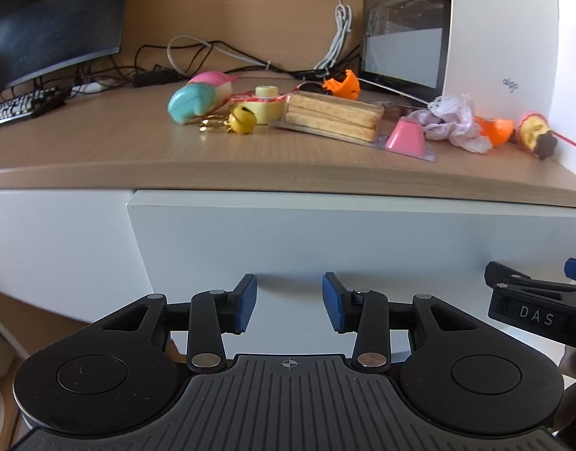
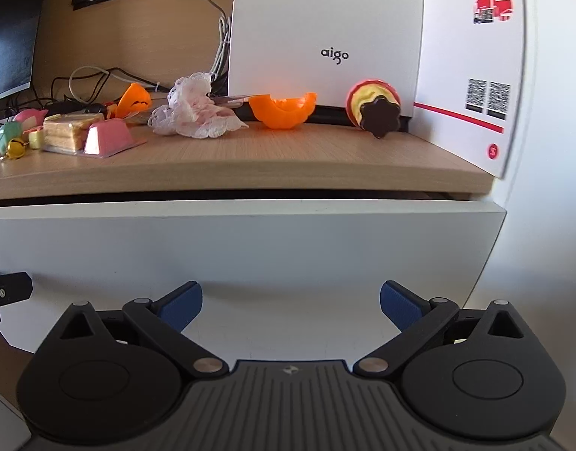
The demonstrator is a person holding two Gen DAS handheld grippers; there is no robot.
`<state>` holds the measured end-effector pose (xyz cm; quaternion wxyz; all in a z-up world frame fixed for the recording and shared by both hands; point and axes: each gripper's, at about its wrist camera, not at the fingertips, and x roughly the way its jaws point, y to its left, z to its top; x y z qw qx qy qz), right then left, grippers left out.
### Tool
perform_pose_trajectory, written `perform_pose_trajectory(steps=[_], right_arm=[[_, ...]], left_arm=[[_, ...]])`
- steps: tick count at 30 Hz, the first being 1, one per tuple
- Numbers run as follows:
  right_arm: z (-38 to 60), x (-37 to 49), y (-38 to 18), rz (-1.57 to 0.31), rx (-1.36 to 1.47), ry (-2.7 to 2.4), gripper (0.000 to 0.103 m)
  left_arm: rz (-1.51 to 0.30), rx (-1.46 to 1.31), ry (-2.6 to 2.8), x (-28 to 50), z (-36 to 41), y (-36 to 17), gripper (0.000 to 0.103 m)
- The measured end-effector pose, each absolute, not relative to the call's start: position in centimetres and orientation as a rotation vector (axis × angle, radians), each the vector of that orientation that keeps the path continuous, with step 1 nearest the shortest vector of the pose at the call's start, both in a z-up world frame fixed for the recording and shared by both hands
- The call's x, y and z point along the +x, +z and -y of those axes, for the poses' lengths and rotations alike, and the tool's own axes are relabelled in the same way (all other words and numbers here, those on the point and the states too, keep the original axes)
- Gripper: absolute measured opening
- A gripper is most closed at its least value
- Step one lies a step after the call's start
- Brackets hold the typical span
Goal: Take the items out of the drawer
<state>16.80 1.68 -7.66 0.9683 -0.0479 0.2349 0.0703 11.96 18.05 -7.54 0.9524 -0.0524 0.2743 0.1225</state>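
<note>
A white drawer front (image 1: 325,233) under the wooden desk top stands slightly proud of the panel beside it, and its inside is hidden. My left gripper (image 1: 289,302) hangs open just before the lower edge of the front, holding nothing. My right gripper (image 2: 291,306) is open wide before the same drawer front (image 2: 250,248), further right, also holding nothing. A thin dark gap shows between the front and the desk top. On the desk lie a cracker pack (image 1: 333,114), a pink block in a blister (image 1: 405,138), a lace cloth (image 2: 197,111) and an orange shell (image 2: 284,111).
The desk also holds a teal and pink plush (image 1: 195,99), a yellow bell (image 1: 242,119), a tape roll (image 1: 266,105), an orange toy (image 1: 342,84) and a round toy with a dark flower (image 2: 378,111). A white aigo box (image 2: 325,34), a monitor (image 1: 51,18), a keyboard and cables stand behind.
</note>
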Motion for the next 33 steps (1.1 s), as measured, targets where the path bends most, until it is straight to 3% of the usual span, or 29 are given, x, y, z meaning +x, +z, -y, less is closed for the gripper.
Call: perform_pose_trajectory(steps=[2,15,21,33], right_arm=[[-1.7,17.7,-7.8,-0.471,-0.089,0.147,0.103],[-2.5,19.4,-7.3,-0.509,-0.137,0.305,0.103],[-1.3,19.3,-5.2,-0.592,-0.116,0.307,0.103],[2.5,8.1,6.0,-0.772,-0.137,0.274,0.103]], left_arm=[[-0.56,-0.12,0.262,12.8,-18.2,-7.5,0.042],[-0.657,-0.166,0.243,15.1,-17.5,-8.4,0.075],[-0.693,-0.208,0.191,14.1,-17.7,-6.5,0.07],[-0.825,-0.231,0.156,1.7,-15.6,4.8,0.07]])
